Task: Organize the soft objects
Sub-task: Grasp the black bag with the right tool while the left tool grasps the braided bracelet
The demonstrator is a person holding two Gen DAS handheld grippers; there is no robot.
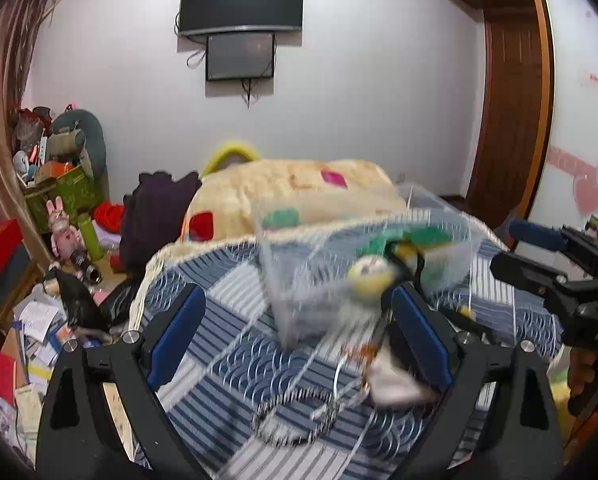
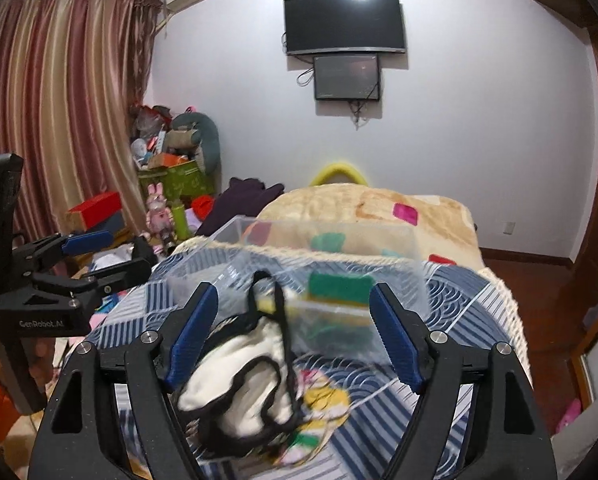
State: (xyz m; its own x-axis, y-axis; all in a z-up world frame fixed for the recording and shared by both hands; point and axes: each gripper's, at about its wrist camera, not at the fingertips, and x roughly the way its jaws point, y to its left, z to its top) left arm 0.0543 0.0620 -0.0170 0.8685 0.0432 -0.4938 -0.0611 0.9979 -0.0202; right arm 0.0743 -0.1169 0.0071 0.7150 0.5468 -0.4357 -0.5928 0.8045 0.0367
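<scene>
A clear plastic bin (image 2: 331, 280) stands on the blue striped bedspread (image 2: 471, 312), holding a green soft item (image 2: 339, 286); the bin also shows blurred in the left wrist view (image 1: 339, 256). A white pouch with black trim (image 2: 243, 380) lies on the bed between the open fingers of my right gripper (image 2: 295, 336), not gripped. Small colourful soft items (image 2: 323, 400) lie beside it. My left gripper (image 1: 295, 336) is open and empty over the bed. A yellow-white round soft item (image 1: 369, 274), a white item (image 1: 391, 384) and a striped hair band (image 1: 295, 420) lie near its right finger.
A cream blanket (image 1: 299, 192) with coloured patches lies at the far end of the bed. Cluttered boxes, papers and a pink rabbit toy (image 1: 61, 228) fill the floor at left. A brown door (image 1: 515, 120) stands at right. Curtains (image 2: 59, 112) hang left.
</scene>
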